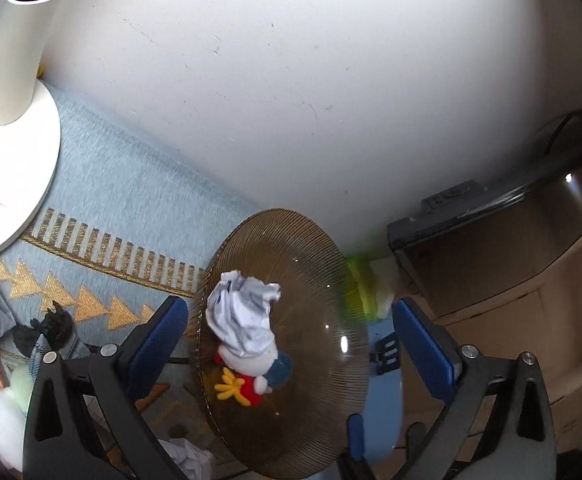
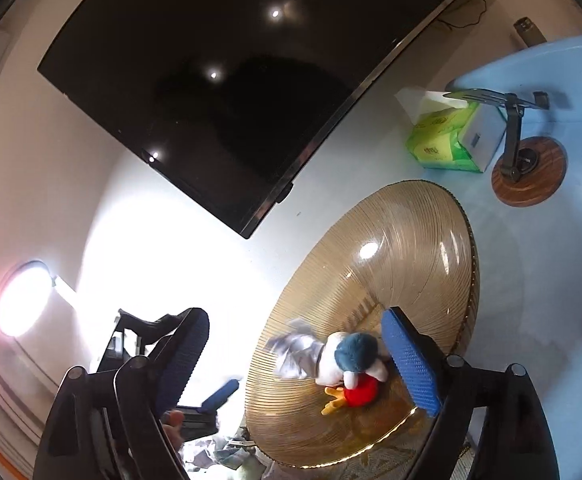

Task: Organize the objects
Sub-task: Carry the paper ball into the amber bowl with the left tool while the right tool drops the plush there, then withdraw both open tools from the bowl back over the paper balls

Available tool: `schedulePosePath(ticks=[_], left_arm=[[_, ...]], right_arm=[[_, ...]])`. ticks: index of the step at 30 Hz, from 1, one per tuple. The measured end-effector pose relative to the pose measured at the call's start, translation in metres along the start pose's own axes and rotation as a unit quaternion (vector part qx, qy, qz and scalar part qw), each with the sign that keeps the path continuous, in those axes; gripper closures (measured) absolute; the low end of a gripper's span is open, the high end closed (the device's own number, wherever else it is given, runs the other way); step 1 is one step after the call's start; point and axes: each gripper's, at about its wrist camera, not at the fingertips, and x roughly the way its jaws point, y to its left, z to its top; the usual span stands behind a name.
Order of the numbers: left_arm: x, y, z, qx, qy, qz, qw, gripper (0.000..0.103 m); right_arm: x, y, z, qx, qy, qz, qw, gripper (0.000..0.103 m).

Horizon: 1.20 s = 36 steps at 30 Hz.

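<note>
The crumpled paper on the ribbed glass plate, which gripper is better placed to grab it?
Probably left. Its open gripper frames the crumpled paper between the jaws. The right gripper is open too, but one finger sits by the duck plush, with the paper off to the side on the ribbed glass plate.

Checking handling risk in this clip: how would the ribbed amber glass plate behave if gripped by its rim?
The ribbed amber glass plate looks rigid and breakable. Its glossy surface shows sharp reflections, so it may be slippery. The crumpled white paper and the small plush toy lie loose on it and would probably slide if it tilts.
</note>
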Motion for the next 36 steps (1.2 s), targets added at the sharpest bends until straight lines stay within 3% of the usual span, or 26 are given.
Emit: schedulePosePath(ticks=[4,8,9,11,12,13,14,15,16,17,18,22,26,27,29,33,34,36], left_arm=[[-0.029,-0.014,-0.004,-0.002,-0.052,-0.038,0.9979,0.001],[-0.071,-0.051,-0.012,0.046,-0.114,-0.065,0.9902,0.001],[-0.086,-0.059,-0.018,0.071,-0.134,-0.048,0.9873,0.0],[-0.115,-0.077,-0.033,0.135,-0.186,0.038,0.9726,0.0],[-0.138,-0.086,-0.038,0.172,-0.22,0.106,0.9544,0.0],[-0.153,-0.092,-0.048,0.21,-0.254,0.172,0.9283,0.0],[-0.174,-0.095,-0.057,0.248,-0.287,0.23,0.8964,0.0],[-0.192,-0.096,-0.064,0.282,-0.314,0.276,0.8633,0.0],[-0.205,-0.095,-0.073,0.31,-0.332,0.303,0.8374,0.0],[-0.222,-0.092,-0.078,0.33,-0.343,0.318,0.8199,0.0],[-0.23,-0.087,-0.088,0.345,-0.347,0.325,0.8092,0.0],[-0.271,-0.055,-0.113,0.384,-0.327,0.345,0.7918,0.0],[-0.303,-0.021,-0.111,0.377,-0.314,0.446,0.749,0.0],[-0.305,-0.007,-0.107,0.359,-0.298,0.478,0.7441,0.0],[-0.32,0.016,-0.098,0.309,-0.275,0.519,0.7484,0.0],[-0.36,0.063,-0.088,0.227,-0.263,0.508,0.7879,0.0],[-0.368,0.072,-0.087,0.211,-0.262,0.505,0.7946,0.0],[-0.376,0.089,-0.086,0.189,-0.258,0.511,0.7976,0.0]], right_arm=[[0.0,0.003,-0.001,0.004,0.004,0.015,1.0,0.01],[-0.006,0.007,-0.002,0.013,-0.003,0.042,0.999,0.0],[-0.007,0.01,-0.002,0.011,-0.005,0.048,0.999,0.0],[-0.01,0.017,-0.003,0.001,-0.006,0.061,0.998,0.0],[-0.011,0.021,-0.004,-0.004,-0.006,0.068,0.998,0.0],[-0.012,0.026,-0.005,-0.012,-0.002,0.078,0.997,0.0],[-0.011,0.031,-0.007,-0.021,0.007,0.088,0.996,0.0],[-0.01,0.036,-0.008,-0.029,0.018,0.098,0.995,0.0],[-0.009,0.041,-0.011,-0.036,0.03,0.111,0.993,0.0],[-0.008,0.046,-0.013,-0.042,0.04,0.125,0.99,0.0],[-0.008,0.051,-0.016,-0.047,0.05,0.14,0.988,0.0],[-0.014,0.074,-0.03,-0.082,0.078,0.189,0.975,0.0],[-0.02,0.097,-0.048,-0.139,0.087,0.206,0.965,0.0],[-0.019,0.101,-0.053,-0.151,0.091,0.205,0.963,0.0],[-0.015,0.106,-0.062,-0.164,0.107,0.203,0.96,0.0],[-0.001,0.109,-0.076,-0.164,0.142,0.197,0.956,0.0],[0.001,0.109,-0.079,-0.166,0.146,0.194,0.956,0.0],[0.002,0.109,-0.082,-0.172,0.146,0.183,0.957,0.0]])
